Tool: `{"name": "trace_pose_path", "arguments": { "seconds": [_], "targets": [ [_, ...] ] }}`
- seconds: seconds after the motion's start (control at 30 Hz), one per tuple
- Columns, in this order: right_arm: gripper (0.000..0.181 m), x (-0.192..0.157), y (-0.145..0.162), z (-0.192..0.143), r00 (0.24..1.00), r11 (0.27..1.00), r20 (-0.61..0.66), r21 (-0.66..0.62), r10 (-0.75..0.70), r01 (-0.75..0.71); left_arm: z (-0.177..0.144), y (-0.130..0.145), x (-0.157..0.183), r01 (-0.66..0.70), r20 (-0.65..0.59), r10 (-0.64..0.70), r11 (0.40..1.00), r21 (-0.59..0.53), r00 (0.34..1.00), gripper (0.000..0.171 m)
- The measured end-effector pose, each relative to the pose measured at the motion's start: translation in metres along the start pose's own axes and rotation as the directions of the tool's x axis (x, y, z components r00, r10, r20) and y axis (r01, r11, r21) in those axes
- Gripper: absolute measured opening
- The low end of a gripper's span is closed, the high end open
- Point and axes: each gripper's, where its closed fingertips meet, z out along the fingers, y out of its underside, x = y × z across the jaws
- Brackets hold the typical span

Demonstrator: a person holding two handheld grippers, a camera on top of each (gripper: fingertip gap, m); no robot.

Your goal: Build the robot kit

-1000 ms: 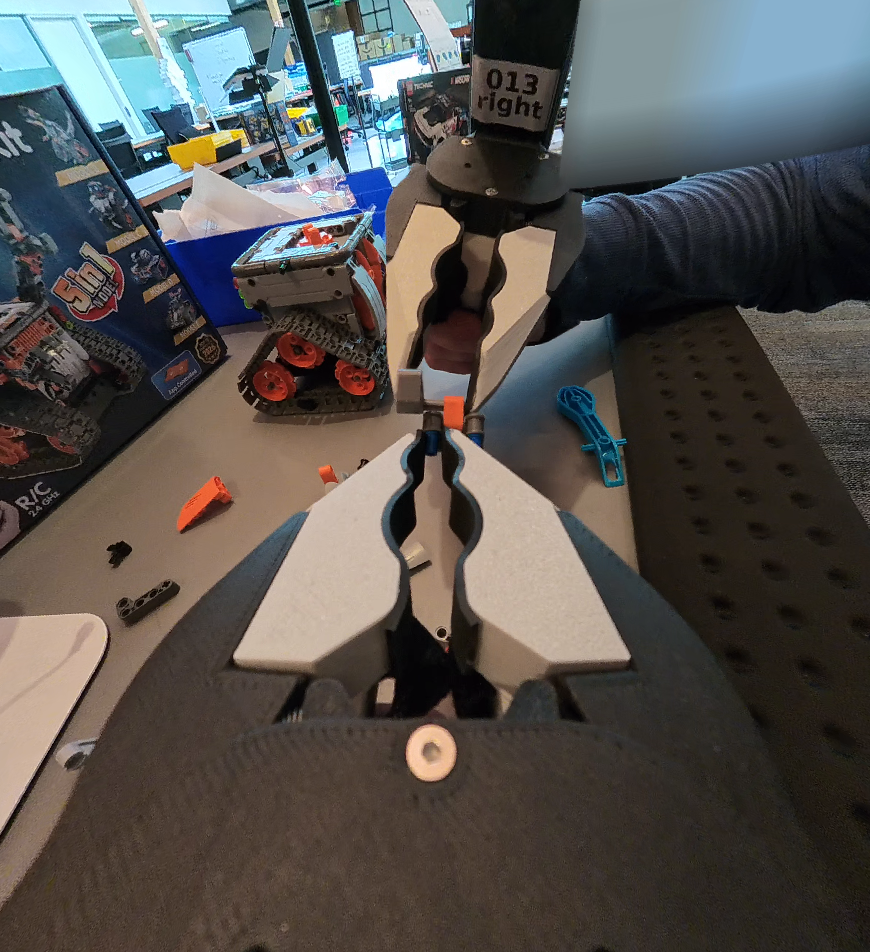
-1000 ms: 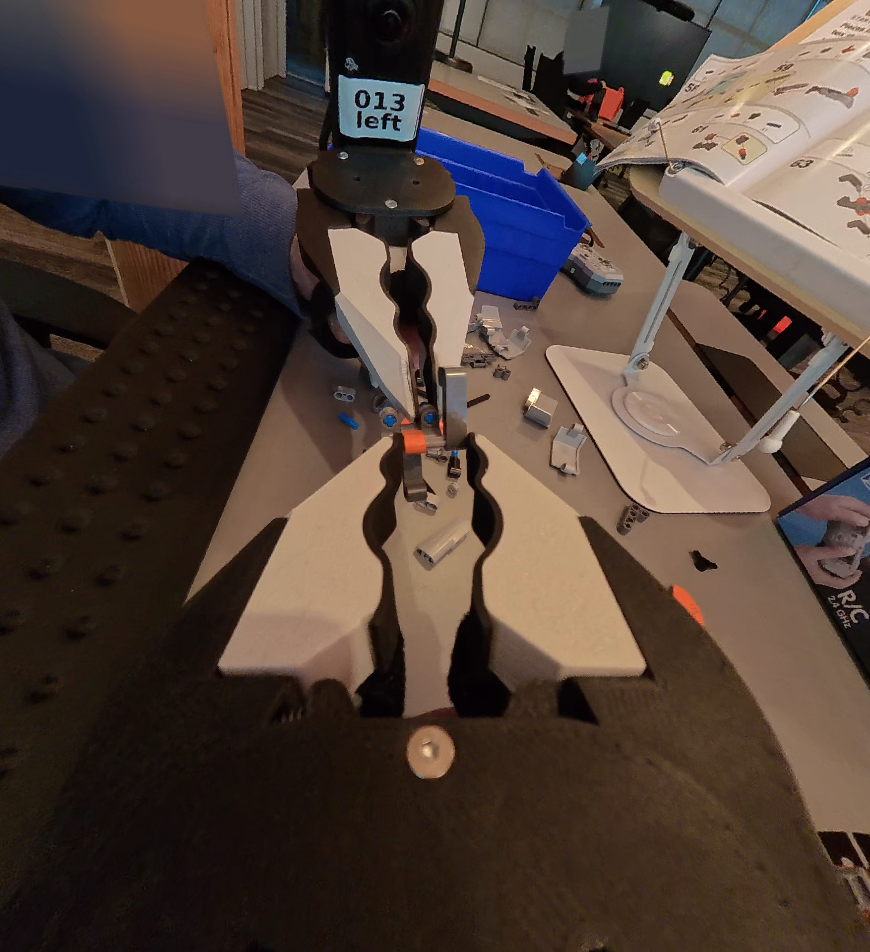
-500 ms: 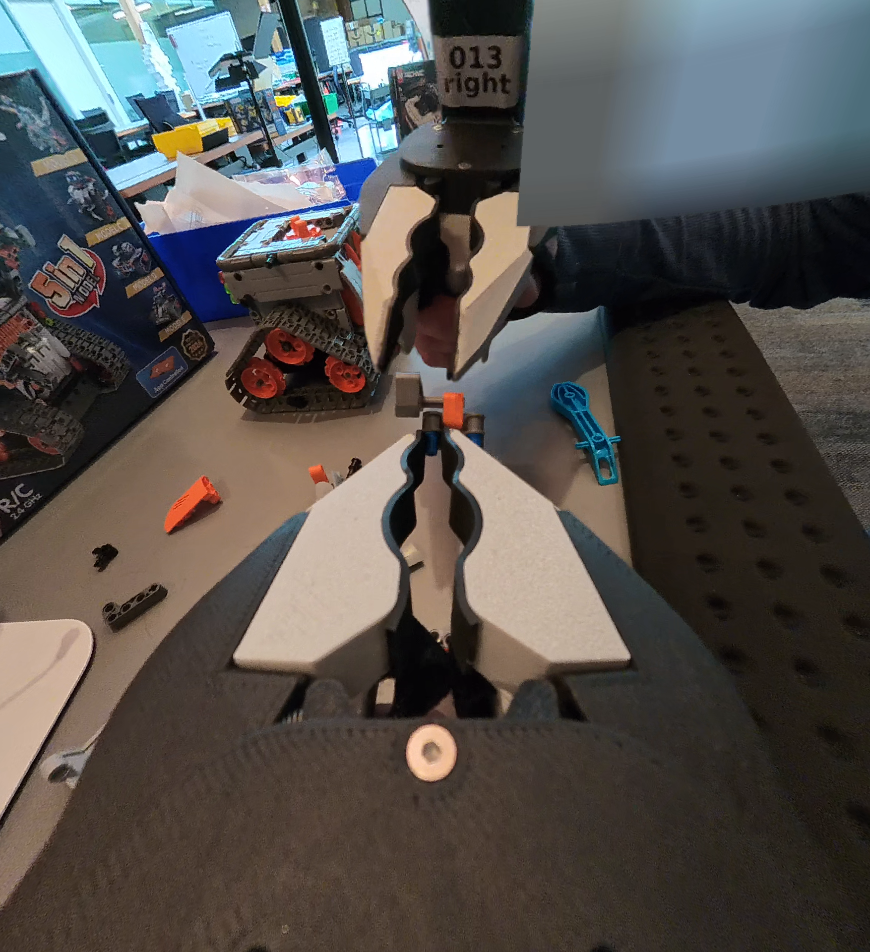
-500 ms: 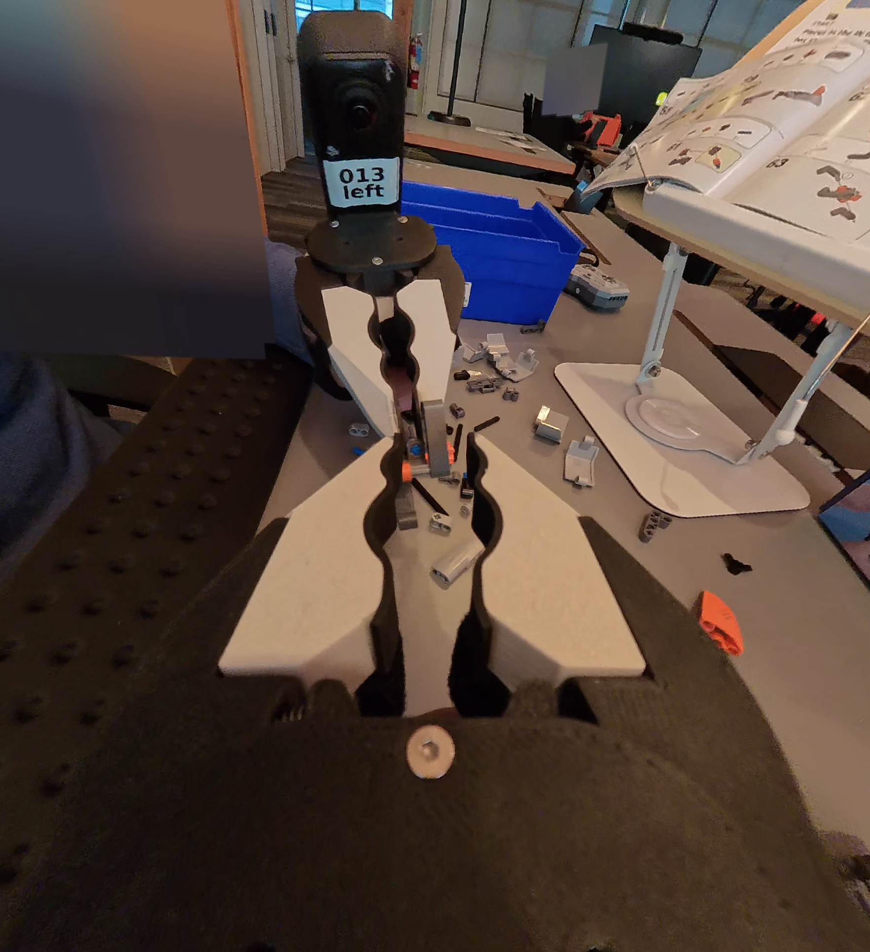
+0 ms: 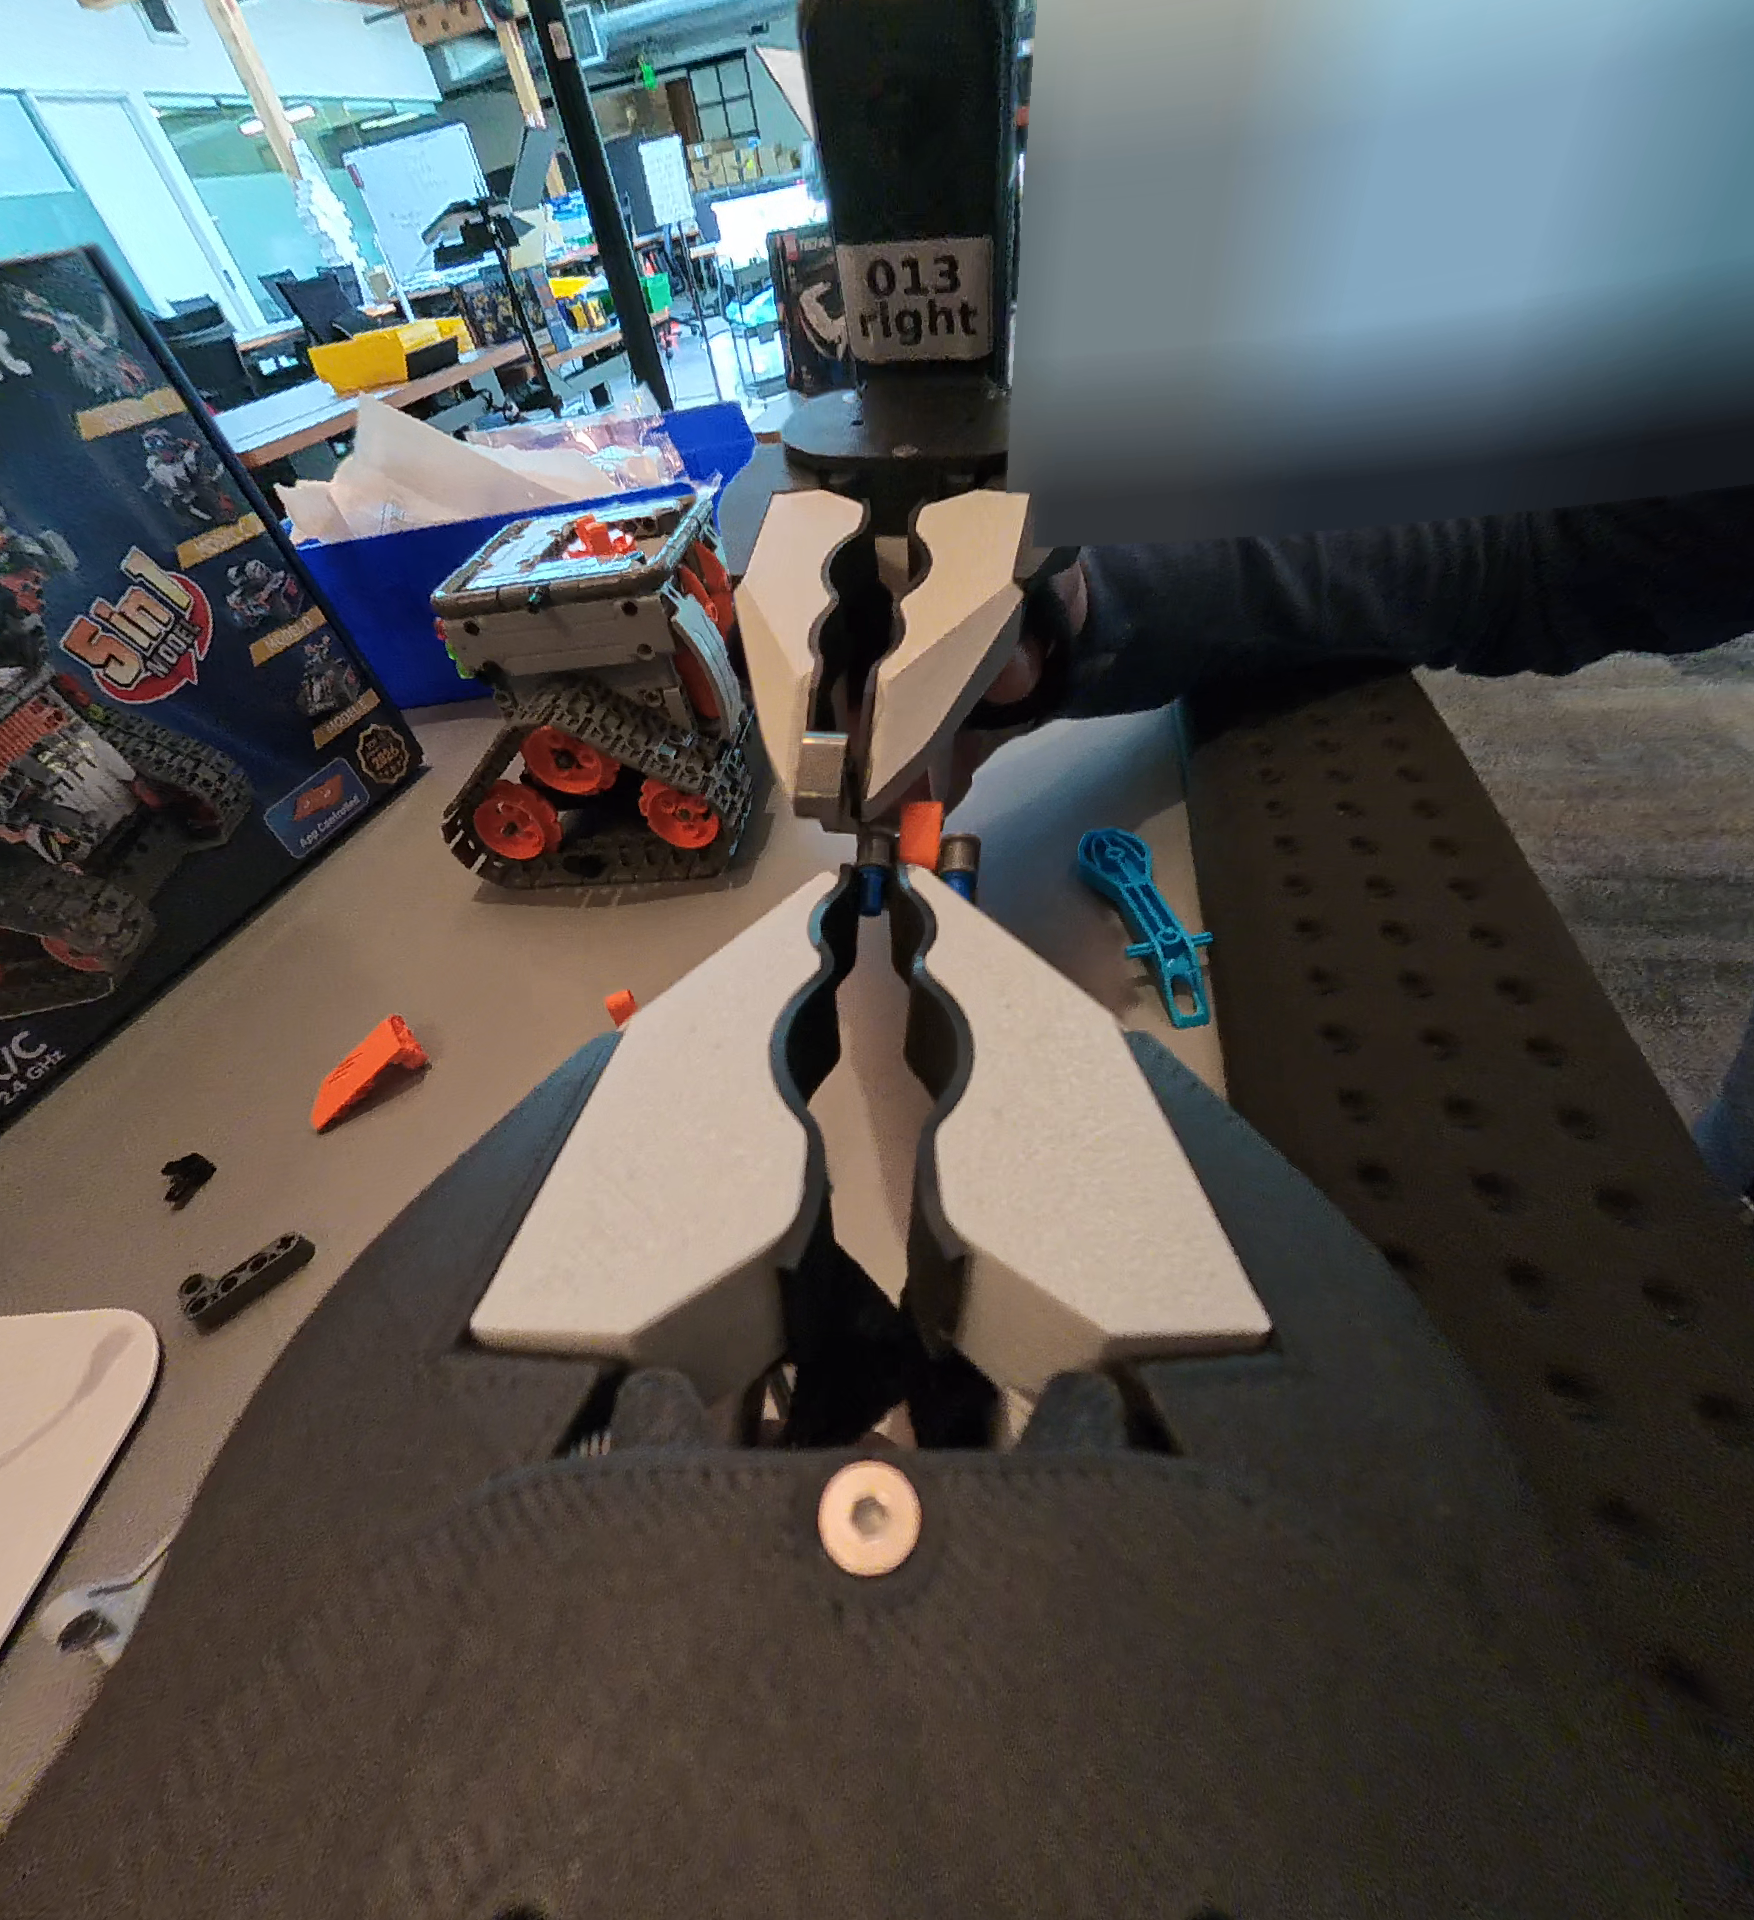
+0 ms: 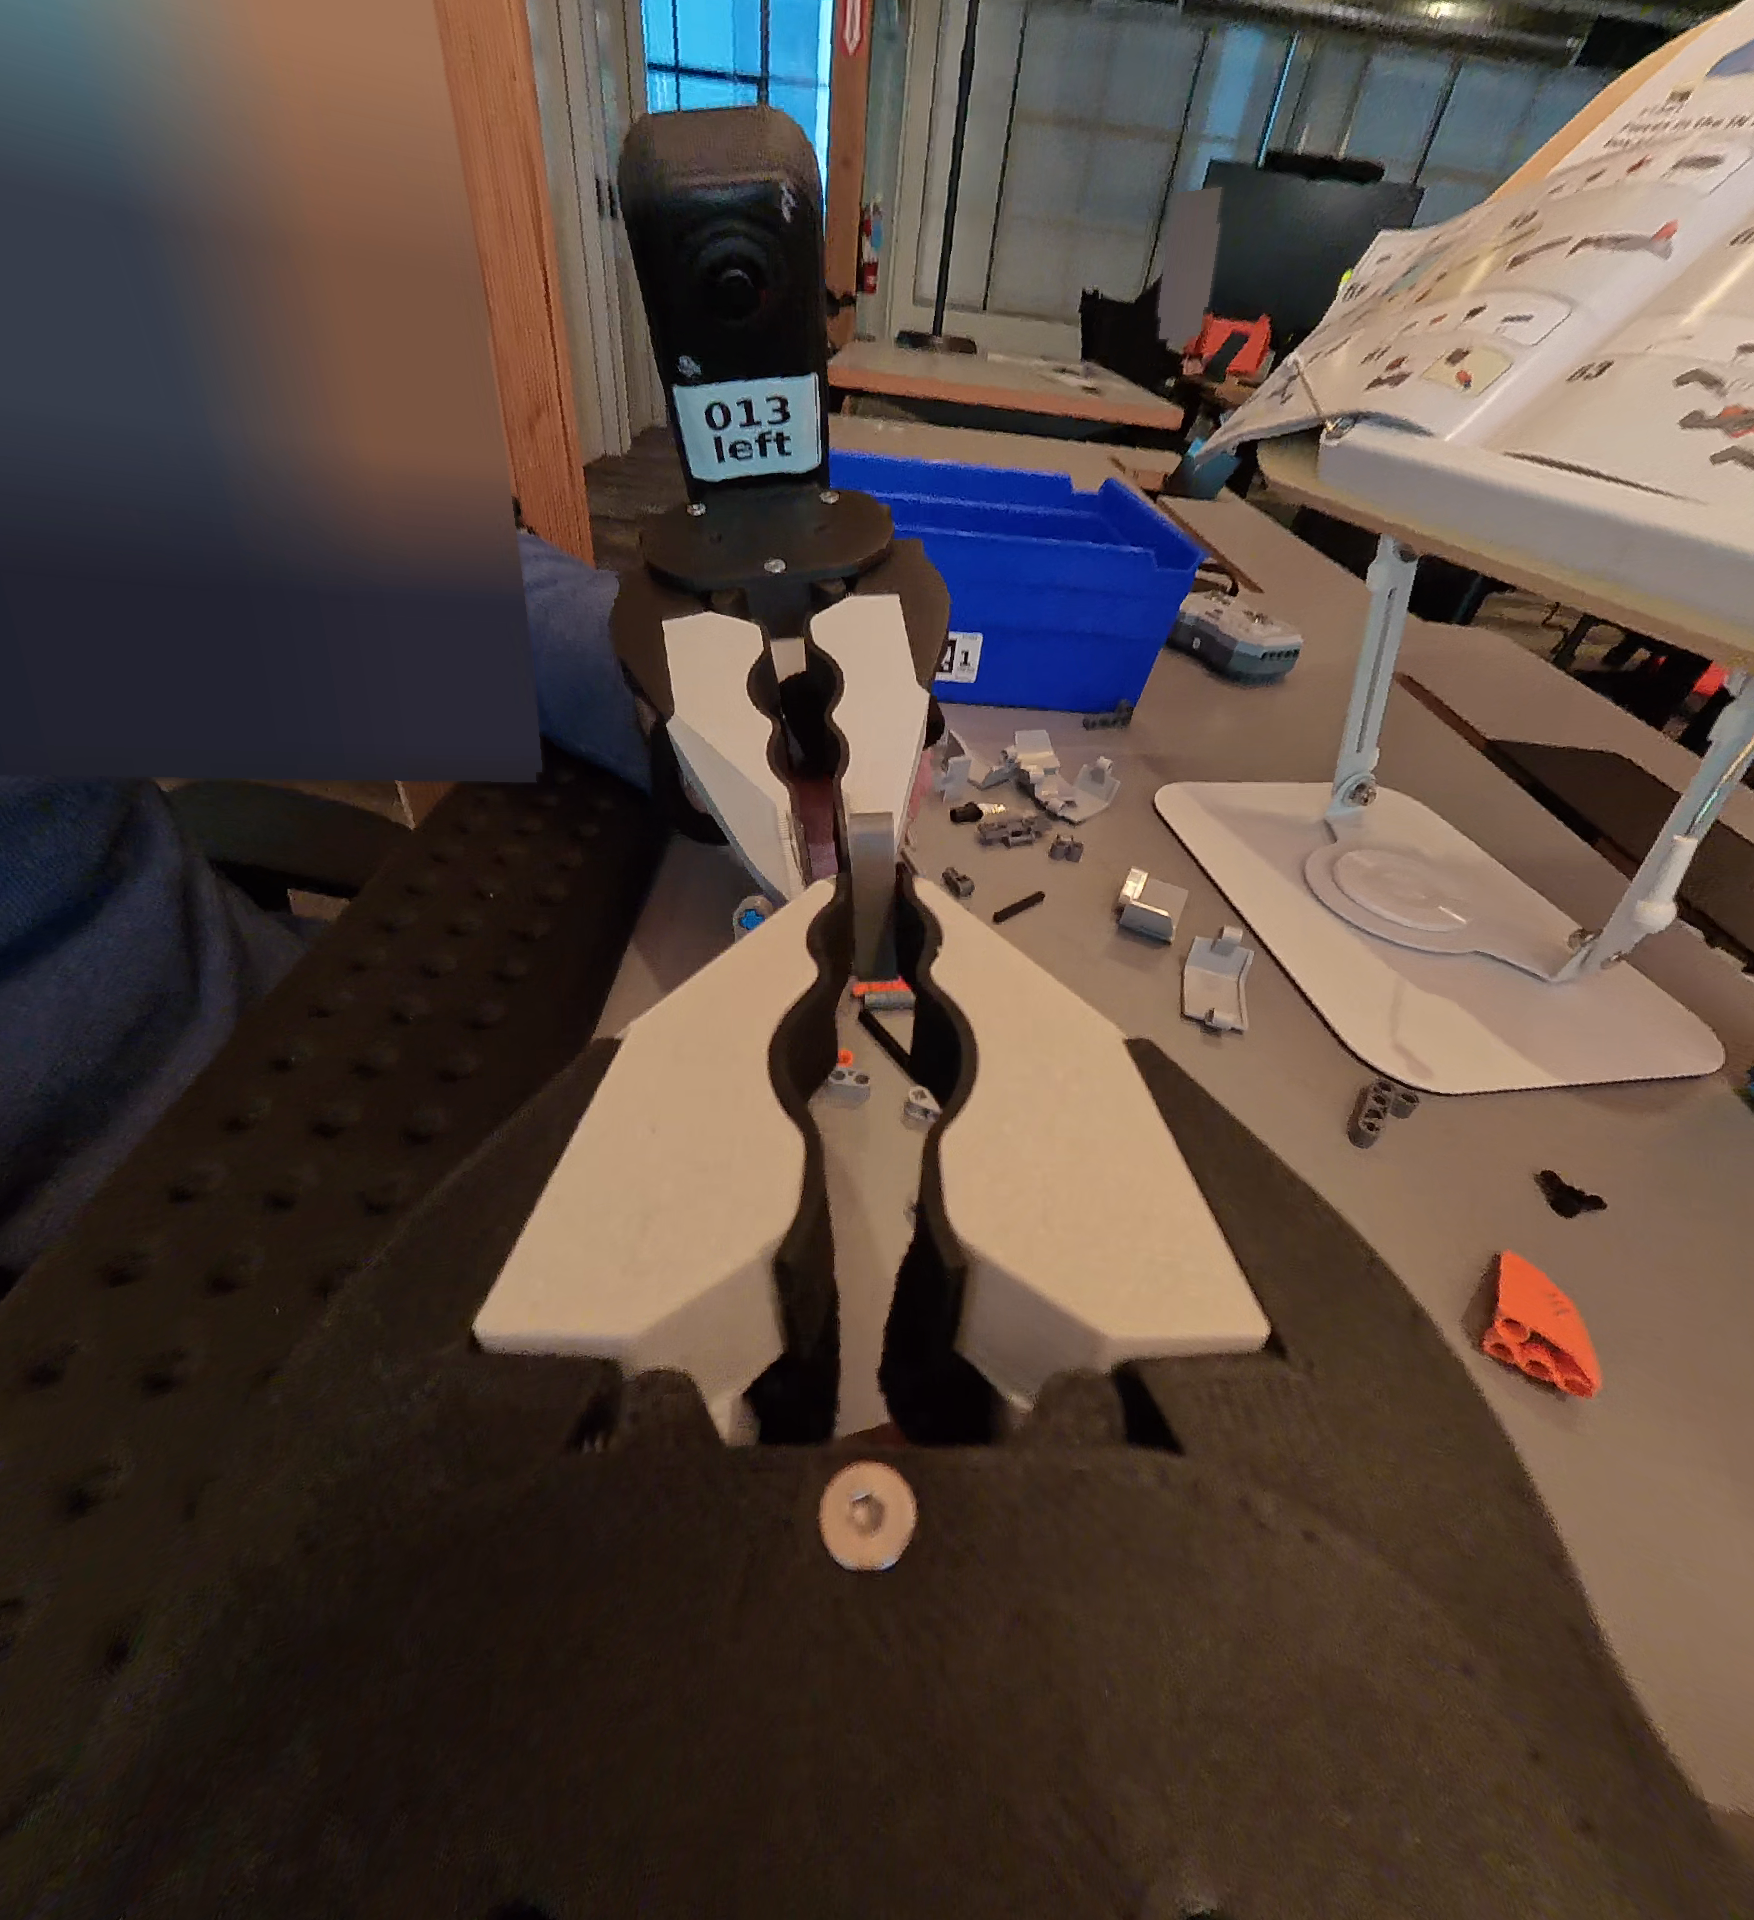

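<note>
Both grippers meet mid-frame: left gripper (image 5: 878,883) pinches a small assembly (image 5: 917,844) of blue pins and orange bit, right gripper (image 6: 878,914) pinches its grey piece (image 6: 871,883). Best keep both lined up, push gently above the tabletop (image 5: 499,966).

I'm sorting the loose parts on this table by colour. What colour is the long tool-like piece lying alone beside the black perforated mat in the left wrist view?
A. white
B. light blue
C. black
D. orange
B: the long tool-like piece on the grey table next to the black perforated mat is light blue.
</note>
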Motion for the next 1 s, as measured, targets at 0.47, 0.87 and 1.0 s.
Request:
{"name": "trace_pose_path", "arguments": {
  "seconds": [0.47, 0.87, 1.0],
  "targets": [
    [0.005, -0.001, -0.021, -0.003, 0.999, 0.991, 0.008, 0.129, 0.041, -0.042, -0.008, -0.018, 0.0, 0.08, -0.03, -0.077, 0.992, 0.102, 0.997, 0.003],
    [0.005, -0.005, -0.024, -0.006, 0.999, 0.987, 0.035, 0.155, 0.041, -0.046, -0.009, -0.023, 0.003, 0.113, -0.058, -0.106, 0.985, 0.127, 0.993, 0.002],
    [0.007, -0.002, -0.024, -0.005, 1.0, 0.99, -0.01, 0.14, 0.018, -0.017, -0.009, -0.022, 0.0, 0.123, -0.054, -0.117, 0.984, 0.127, 0.992, 0.002]
  ]
}}
